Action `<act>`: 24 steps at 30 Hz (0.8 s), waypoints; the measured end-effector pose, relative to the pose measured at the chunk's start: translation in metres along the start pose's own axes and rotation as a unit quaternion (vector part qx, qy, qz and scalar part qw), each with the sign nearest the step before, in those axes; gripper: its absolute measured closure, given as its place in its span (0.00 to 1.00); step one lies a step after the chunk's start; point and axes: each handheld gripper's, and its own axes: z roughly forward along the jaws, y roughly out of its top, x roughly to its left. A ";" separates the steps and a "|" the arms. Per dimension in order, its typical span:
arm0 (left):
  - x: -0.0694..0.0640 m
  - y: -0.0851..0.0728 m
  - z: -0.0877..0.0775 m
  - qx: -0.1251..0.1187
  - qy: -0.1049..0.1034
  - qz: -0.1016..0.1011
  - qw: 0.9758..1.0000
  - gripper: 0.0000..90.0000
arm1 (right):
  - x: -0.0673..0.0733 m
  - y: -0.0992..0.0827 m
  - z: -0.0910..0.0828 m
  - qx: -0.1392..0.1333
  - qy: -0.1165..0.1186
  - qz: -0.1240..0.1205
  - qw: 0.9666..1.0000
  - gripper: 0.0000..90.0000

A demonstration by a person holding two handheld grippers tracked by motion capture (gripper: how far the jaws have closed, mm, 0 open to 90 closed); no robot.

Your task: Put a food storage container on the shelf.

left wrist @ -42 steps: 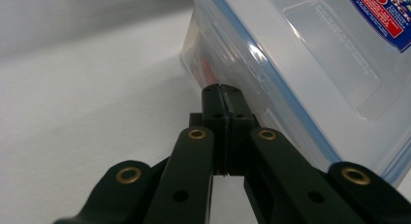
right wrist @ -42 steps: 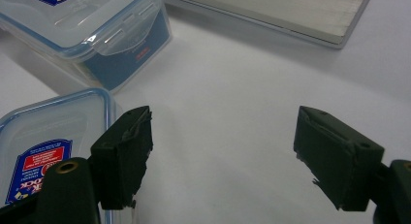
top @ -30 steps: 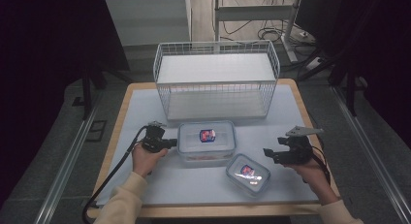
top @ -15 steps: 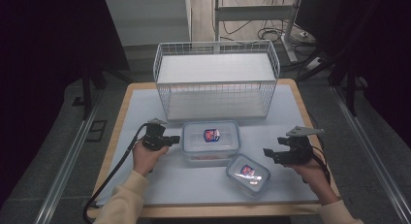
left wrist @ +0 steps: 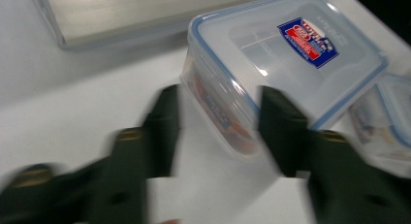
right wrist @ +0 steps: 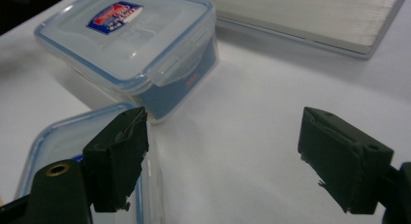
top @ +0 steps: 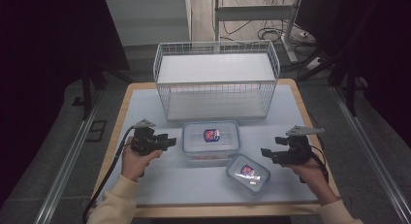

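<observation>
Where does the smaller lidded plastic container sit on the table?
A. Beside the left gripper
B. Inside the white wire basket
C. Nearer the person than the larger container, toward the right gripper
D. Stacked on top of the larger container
C: in the high view the smaller container lies in front of the larger container, close to the right gripper.

Left tongs (top: 170,140), just opened, sit beside the large lidded box (top: 211,141); small box (top: 247,173) nearby

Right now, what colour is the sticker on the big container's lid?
Blue and red, on the clear lid of the large container; clearest in the left gripper view.
</observation>
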 end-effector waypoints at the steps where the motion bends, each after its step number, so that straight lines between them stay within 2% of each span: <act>1: 0.002 0.000 -0.001 0.003 -0.003 -0.005 1.000 0.40 | 0.000 0.001 0.000 -0.002 0.002 0.001 1.000 0.20; 3: 0.004 0.000 -0.003 -0.004 0.000 -0.018 1.000 0.30 | 0.002 0.002 0.000 -0.005 0.007 0.005 1.000 0.19; 6: 0.003 0.002 -0.003 -0.008 -0.008 -0.032 0.999 0.19 | 0.004 0.003 0.002 -0.012 0.014 0.006 1.000 0.18; 8: 0.002 0.003 -0.001 -0.009 -0.020 -0.042 0.999 0.16 | 0.005 0.005 0.003 -0.013 0.016 0.008 1.000 0.18; 11: -0.002 0.004 0.005 -0.002 -0.039 -0.043 0.998 0.14 | 0.008 0.008 0.005 -0.013 0.031 0.011 0.999 0.18; 14: -0.004 0.006 0.016 0.009 -0.055 -0.049 0.997 0.14 | 0.014 0.010 0.009 -0.009 0.039 -0.001 0.999 0.19; 17: -0.003 0.006 0.029 0.024 -0.072 -0.064 0.995 0.13 | 0.016 0.013 0.013 -0.005 0.042 -0.006 0.999 0.19; 21: 0.003 0.009 0.046 0.032 -0.107 -0.094 0.989 0.12 | 0.019 0.018 0.018 -0.004 0.042 -0.008 0.999 0.19; 24: 0.003 0.010 0.054 0.041 -0.116 -0.096 0.988 0.14 | 0.020 0.022 0.021 -0.005 0.043 -0.012 0.999 0.19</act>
